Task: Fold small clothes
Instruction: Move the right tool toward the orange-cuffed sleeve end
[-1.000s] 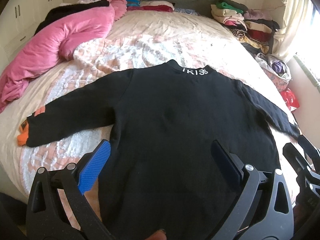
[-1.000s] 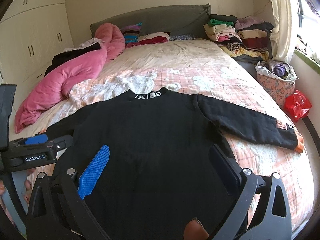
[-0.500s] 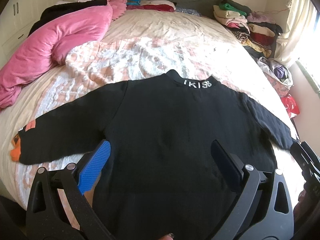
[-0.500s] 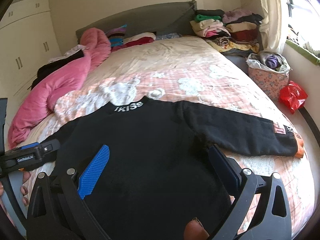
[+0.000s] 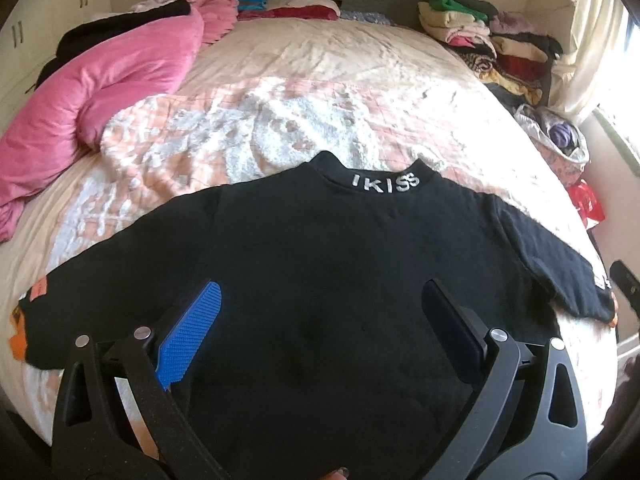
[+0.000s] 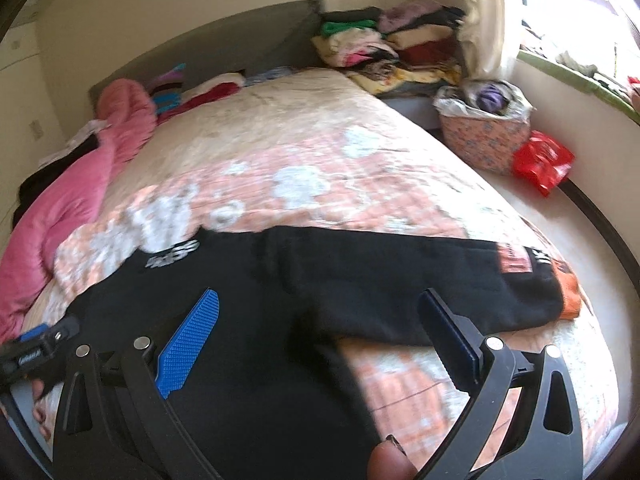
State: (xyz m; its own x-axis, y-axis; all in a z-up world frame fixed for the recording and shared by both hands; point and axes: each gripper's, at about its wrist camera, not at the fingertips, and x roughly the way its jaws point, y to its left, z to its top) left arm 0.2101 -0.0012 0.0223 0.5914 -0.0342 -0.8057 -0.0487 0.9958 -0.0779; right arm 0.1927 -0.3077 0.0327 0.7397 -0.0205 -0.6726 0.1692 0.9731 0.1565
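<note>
A small black sweatshirt (image 5: 320,264) lies flat on the bed, sleeves spread, with white "IKISS" lettering on its collar (image 5: 384,182). Its cuffs are orange. My left gripper (image 5: 320,312) is open and empty, held above the middle of the body. In the right wrist view the sweatshirt (image 6: 240,312) shows with its right sleeve (image 6: 420,288) and orange cuff (image 6: 568,292) stretched to the right. My right gripper (image 6: 320,320) is open and empty above the sleeve's armpit area. The left gripper (image 6: 36,352) shows at the left edge of that view.
The bed has a peach and white patterned quilt (image 5: 280,128). A pink duvet (image 5: 100,92) lies heaped at the left. Folded clothes (image 5: 480,40) are stacked at the back right. A floral basket (image 6: 484,136) and a red bag (image 6: 540,160) sit on the floor by the wall.
Both grippers have stayed open. The left view has pulled back over the sweatshirt's body. The right gripper has swung right, toward the right sleeve and cuff.
</note>
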